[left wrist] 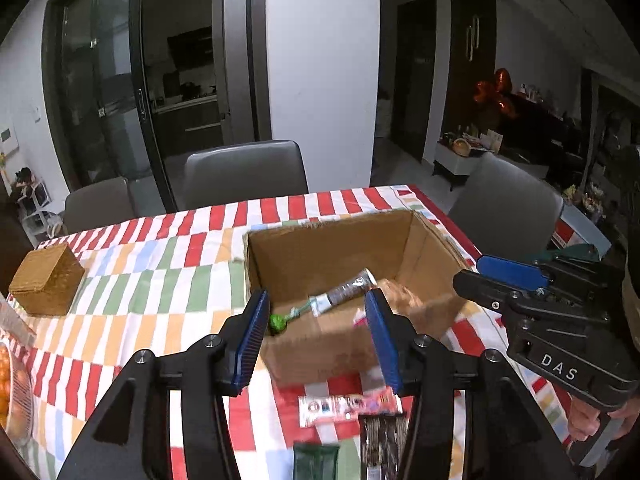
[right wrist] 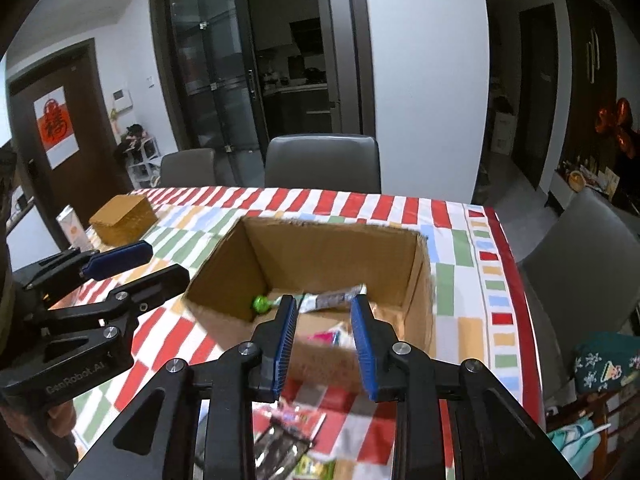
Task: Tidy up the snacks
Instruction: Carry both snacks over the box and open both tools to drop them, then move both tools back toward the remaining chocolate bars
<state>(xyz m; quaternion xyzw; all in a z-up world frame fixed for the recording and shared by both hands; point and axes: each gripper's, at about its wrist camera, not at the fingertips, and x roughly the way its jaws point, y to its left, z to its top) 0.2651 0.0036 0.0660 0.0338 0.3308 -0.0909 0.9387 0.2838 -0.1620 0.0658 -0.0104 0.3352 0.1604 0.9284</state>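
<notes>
Both jaws stood spread and empty, the left gripper (left wrist: 316,340) and right gripper (right wrist: 325,346) poised over a corrugated cardboard box (left wrist: 430,246). Inside lay a slim, crinkled foil snack stick (left wrist: 346,292), its long axis running diagonally toward the far right corner, beside a round green lollipop (left wrist: 278,323).

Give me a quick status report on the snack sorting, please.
Left gripper and right gripper open, empty. Lollipop and wrapped bar in cardboard box. Packets remain on tablecloth. Nothing blocking.

Light: dim indoor, room behind the box (left wrist: 344,264) dark.
Blur: snack packets (left wrist: 348,404) near the box smeared; the box's contents soft.
Edges: strong fisheye bending, black corners.
Focus: tongs (right wrist: 324,344) sharp.
</notes>
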